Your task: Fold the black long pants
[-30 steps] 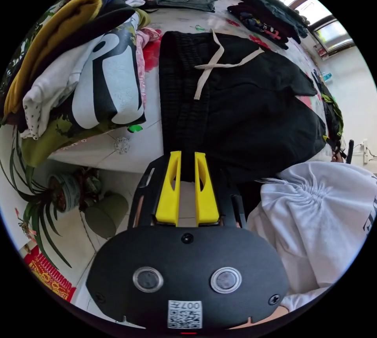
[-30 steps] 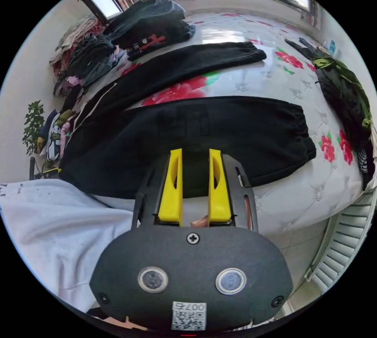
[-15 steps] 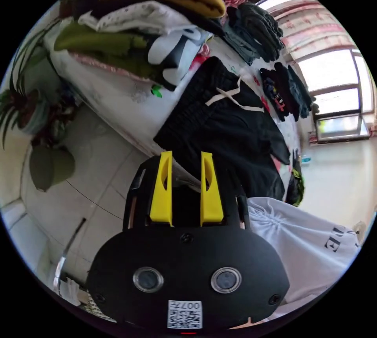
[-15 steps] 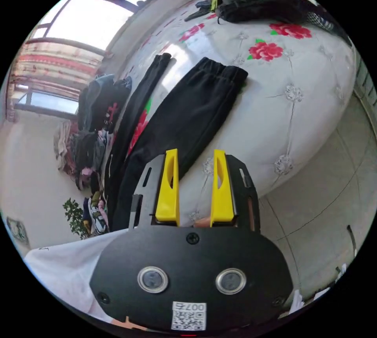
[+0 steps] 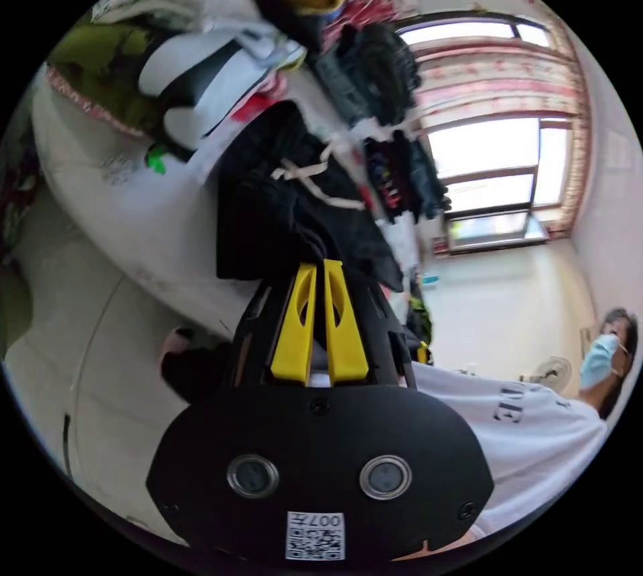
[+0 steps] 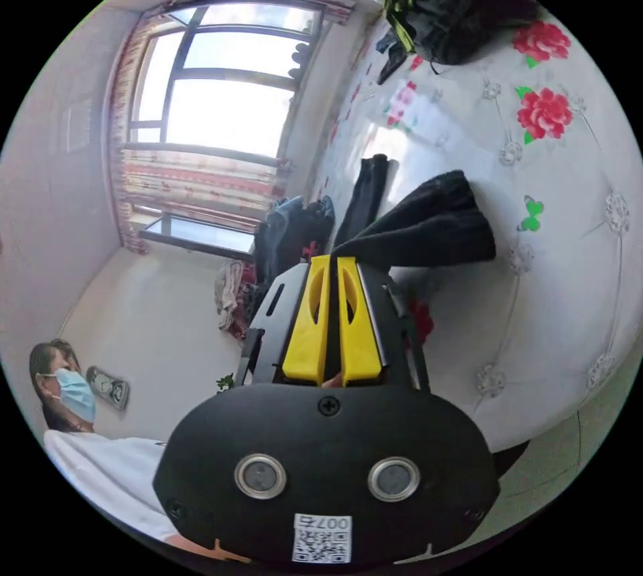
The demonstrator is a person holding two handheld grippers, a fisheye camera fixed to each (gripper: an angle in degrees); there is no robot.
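Because both grippers have their yellow jaws pressed together on black cloth, the black long pants (image 5: 295, 214) are held at 2 places: the left gripper (image 5: 319, 268) pinches the near edge by the waistband, just below the cream drawstring (image 5: 315, 177), and the right gripper (image 6: 329, 262) pinches the near leg, whose cuff (image 6: 449, 221) lifts toward 2 o'clock off the flowered white bed cover (image 6: 576, 281). The second leg (image 6: 365, 191) lies flat at 12 o'clock. The cloth looks soft, limp and light, so it will likely sag between the grips; hems and the waistband seem the firmest holds. A pile of clothes (image 5: 201, 60) crowds the waist end at 10 o'clock, darker stacks (image 5: 375, 74) sit beyond, and a black and green bag (image 6: 449, 0) lies past the cuffs.
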